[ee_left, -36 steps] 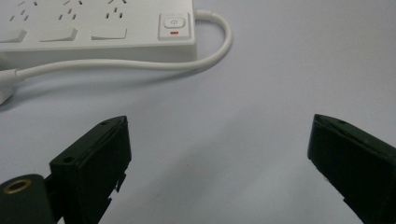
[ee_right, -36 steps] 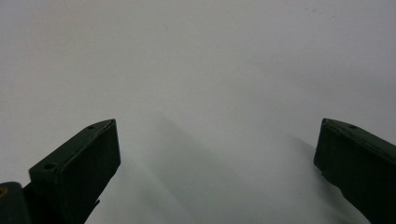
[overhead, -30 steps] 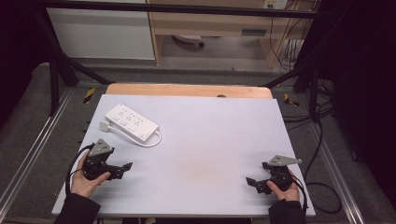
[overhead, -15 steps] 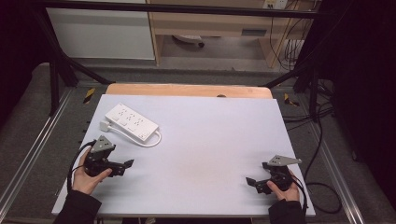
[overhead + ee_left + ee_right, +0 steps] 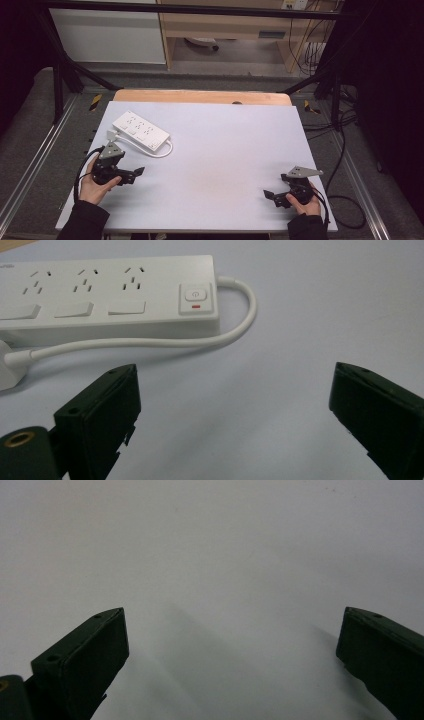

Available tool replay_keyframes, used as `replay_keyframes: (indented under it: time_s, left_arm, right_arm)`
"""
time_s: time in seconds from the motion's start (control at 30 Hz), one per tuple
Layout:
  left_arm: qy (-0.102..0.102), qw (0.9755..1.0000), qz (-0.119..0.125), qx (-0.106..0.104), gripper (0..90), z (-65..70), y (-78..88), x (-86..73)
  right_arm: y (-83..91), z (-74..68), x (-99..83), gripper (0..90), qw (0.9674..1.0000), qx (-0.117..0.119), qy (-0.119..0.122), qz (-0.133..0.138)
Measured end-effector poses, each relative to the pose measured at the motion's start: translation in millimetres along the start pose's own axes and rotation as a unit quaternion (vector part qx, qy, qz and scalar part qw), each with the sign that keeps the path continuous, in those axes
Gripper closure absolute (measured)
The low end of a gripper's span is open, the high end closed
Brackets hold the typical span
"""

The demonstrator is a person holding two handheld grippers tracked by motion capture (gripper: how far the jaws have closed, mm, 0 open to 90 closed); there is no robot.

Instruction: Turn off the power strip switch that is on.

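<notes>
White table [image 5: 225,150] w/ a wooden edge at the far side takes up most of the high view. Power strip [image 5: 141,130] lies far-left on it, angled, six sockets plus a rocker switch [image 5: 195,298] at the end where its white cord [image 5: 150,342] exits and loops back along the near side toward the plug [image 5: 9,371]. Left gripper [image 5: 134,172] sits just near of the strip, jaws wide apart, holding nothing, aimed at the cord/switch end. Right gripper [image 5: 269,195] is well apart at the near-right corner, jaws also spread, empty, over bare table.

Step in hand looks like approach to the strip w/ left. To do it well: keep jaws wide, come in low & square to the strip body, straddle the narrow width, avoid snagging the cord loop, don't bump the switch. Right could steady the far end if it slides.
</notes>
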State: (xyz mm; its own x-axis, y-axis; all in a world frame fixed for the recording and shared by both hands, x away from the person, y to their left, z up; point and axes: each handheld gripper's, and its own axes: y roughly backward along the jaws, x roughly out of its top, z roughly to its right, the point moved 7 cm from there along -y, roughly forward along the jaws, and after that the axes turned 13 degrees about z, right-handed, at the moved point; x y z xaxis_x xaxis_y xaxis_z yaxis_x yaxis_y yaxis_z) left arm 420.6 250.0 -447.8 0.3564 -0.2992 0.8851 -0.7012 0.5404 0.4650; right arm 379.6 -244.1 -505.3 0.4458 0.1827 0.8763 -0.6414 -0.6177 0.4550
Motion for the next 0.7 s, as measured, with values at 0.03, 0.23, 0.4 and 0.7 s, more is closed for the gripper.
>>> replay_keyframes:
  time_s: [0.03, 0.23, 0.4, 0.7]
  left_arm:
    - [0.002, 1.0000, 0.001, 0.000, 6.1, -0.2, -0.3, 0.7]
    - [0.003, 1.0000, 0.003, 0.003, 6.2, -2.7, -3.5, 4.1]
    - [-0.001, 1.0000, 0.001, 0.006, 6.2, -4.8, -5.9, 6.0]
    - [0.000, 1.0000, 0.001, 0.009, 6.5, -8.3, -11.1, 11.5]
  right_arm:
    - [0.0, 0.0, 0.0, 1.0, 1.0000, 0.000, 0.000, 0.000]
    - [-0.1, 0.0, 0.0, 1.0, 1.0000, 0.000, 0.001, 0.000]
    - [-0.2, 0.1, -0.1, 1.0, 1.0000, 0.000, 0.002, 0.000]
    - [-0.3, 0.0, -0.3, 1.0, 1.0000, 0.000, 0.001, -0.001]
